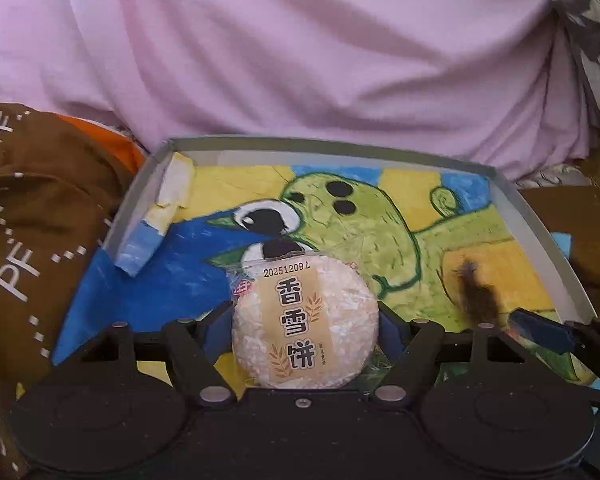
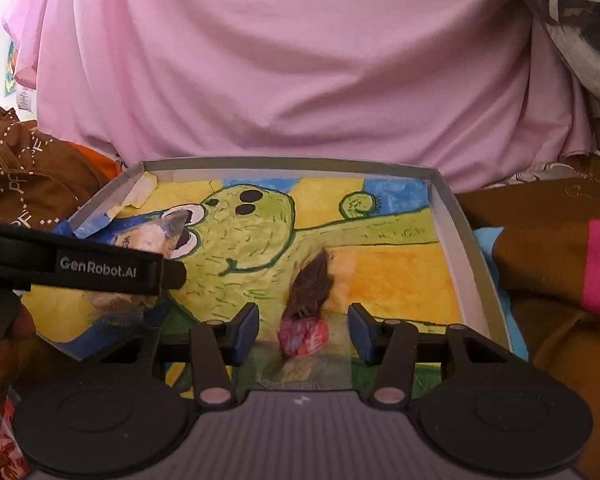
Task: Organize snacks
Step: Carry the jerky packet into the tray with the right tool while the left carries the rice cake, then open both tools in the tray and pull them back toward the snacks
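Left tongs [image 1: 305,320] clamp a wrapped round rice cracker [image 1: 305,322] above the shallow tray [image 1: 540,224], whose floor bears a green cartoon drawing. Right tongs [image 2: 303,330] stand open around a small red-wrapped snack [image 2: 303,336] lying on the tray [image 2: 456,220]. Pink cloth [image 2: 284,60] rises behind, brown printed fabric [image 1: 24,240] beside. Only the right wrist view shows the red snack.

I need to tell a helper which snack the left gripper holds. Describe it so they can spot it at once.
Find the shallow grey tray lined with a green cartoon drawing, in front of the pink cloth. Over its near edge, the left gripper clamps a rice cracker. It is round, pale and bumpy, in clear wrap with a tan label, unlike the small red snack.
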Motion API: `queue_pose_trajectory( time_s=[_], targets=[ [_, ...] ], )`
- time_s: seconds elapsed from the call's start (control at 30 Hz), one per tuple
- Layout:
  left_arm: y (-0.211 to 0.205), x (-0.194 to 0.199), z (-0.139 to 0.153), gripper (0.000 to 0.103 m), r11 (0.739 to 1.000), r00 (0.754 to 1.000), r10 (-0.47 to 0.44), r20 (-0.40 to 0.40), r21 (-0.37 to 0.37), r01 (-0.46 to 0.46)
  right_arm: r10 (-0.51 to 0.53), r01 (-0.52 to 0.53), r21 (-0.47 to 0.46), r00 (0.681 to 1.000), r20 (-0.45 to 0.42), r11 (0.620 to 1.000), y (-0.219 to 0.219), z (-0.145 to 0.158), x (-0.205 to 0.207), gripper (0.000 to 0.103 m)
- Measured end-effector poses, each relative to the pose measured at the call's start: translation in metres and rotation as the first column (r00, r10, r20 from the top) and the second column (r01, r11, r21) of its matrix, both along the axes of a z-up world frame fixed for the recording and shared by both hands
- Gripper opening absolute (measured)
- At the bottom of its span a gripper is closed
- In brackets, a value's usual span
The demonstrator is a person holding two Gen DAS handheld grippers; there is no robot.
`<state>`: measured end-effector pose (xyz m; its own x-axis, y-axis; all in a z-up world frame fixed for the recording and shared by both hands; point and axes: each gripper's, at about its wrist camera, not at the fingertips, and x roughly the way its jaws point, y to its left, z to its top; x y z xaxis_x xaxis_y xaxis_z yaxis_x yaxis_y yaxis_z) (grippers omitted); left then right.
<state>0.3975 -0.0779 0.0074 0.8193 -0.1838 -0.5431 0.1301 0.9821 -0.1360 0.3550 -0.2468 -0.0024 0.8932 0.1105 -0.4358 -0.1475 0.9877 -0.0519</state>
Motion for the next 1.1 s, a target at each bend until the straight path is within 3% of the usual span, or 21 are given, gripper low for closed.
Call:
queue_pose_trajectory(
  time_s=[0.1,0.27,0.53,0.7,0.9,1.1],
  targets=[
    [-0.003,0.002,-0.003,0.074,1.000,1.000,-0.012,-0.027,-0.006,0.012,-0.006,0.006,0.002,1.000,-0.002,1.000,-0.003,-0.001,-0.001,0.059],
    [-0.002,0.000,-0.002,0.079,0.999,0.999,-0.022,-0.047,-0.045,0.020,-0.023,0.022,0.009,1.000,0.021,1.000,-0.010,0.005,-0.012,0.085],
    [0.008,-0.020,0.017,0.088,0.986,0.998,0.021,-0.051,-0.162,-0.029,-0.051,0.051,0.001,0.992,0.116,0.999,-0.019,0.029,-0.046,0.102],
    [0.017,-0.045,0.032,0.090,0.979,0.998,0.053,-0.039,-0.195,-0.060,-0.057,0.055,0.017,0.977,0.203,0.998,-0.025,0.049,-0.075,0.103],
    [0.025,-0.095,0.054,0.094,0.986,0.993,0.098,0.066,-0.143,-0.088,-0.049,0.039,0.044,0.967,0.251,0.998,-0.026,0.066,-0.117,0.103],
    [0.026,-0.147,0.069,0.097,0.990,0.986,0.114,0.123,-0.095,-0.103,-0.016,0.004,0.048,0.966,0.259,0.999,-0.024,0.067,-0.159,0.103]
  ],
)
